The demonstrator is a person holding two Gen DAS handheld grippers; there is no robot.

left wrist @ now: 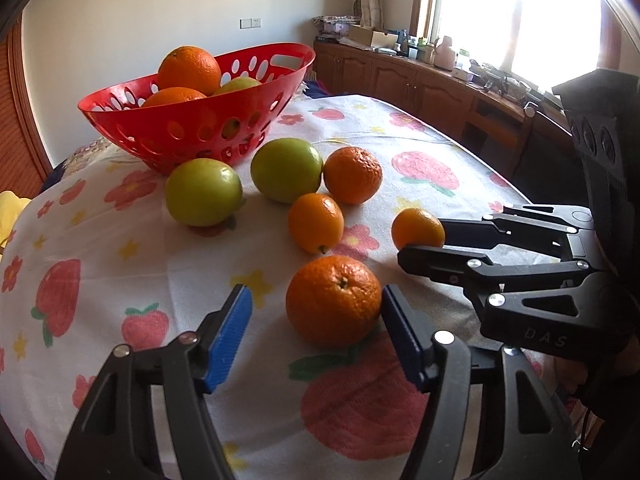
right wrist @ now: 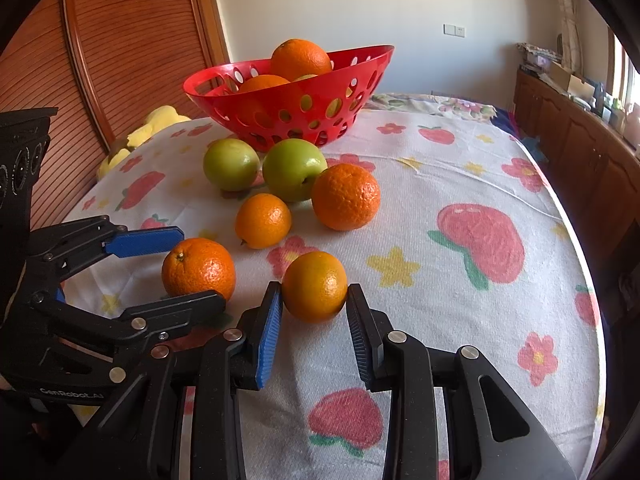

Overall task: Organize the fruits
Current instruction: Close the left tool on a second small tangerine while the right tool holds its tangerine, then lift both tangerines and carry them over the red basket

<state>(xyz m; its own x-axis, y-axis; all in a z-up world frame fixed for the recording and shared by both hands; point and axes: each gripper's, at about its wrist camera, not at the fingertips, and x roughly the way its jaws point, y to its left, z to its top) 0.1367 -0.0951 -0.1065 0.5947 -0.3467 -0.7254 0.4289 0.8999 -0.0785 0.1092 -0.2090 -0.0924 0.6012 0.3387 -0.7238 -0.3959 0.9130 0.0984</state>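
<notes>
A red basket [left wrist: 256, 108] [right wrist: 356, 92] holding oranges and a green fruit stands at the back of the table. In front lie two green apples [left wrist: 203, 192] [left wrist: 286, 169] and several oranges. My left gripper [left wrist: 316, 300] is open, its blue pads either side of a large orange [left wrist: 333, 300] [right wrist: 199, 268] on the cloth, the right pad near it. My right gripper [right wrist: 315, 300] is shut on a small orange [right wrist: 315, 286] [left wrist: 417, 229], both pads touching it, the fruit on the table.
A bumpy orange [left wrist: 353, 175] [right wrist: 346, 197] and a smaller orange [left wrist: 316, 222] [right wrist: 263, 220] lie between the apples and the grippers. The table has a strawberry-print cloth [right wrist: 460, 280]. Wooden cabinets [left wrist: 420, 84] run along the right, a wooden door [right wrist: 120, 60] at the left.
</notes>
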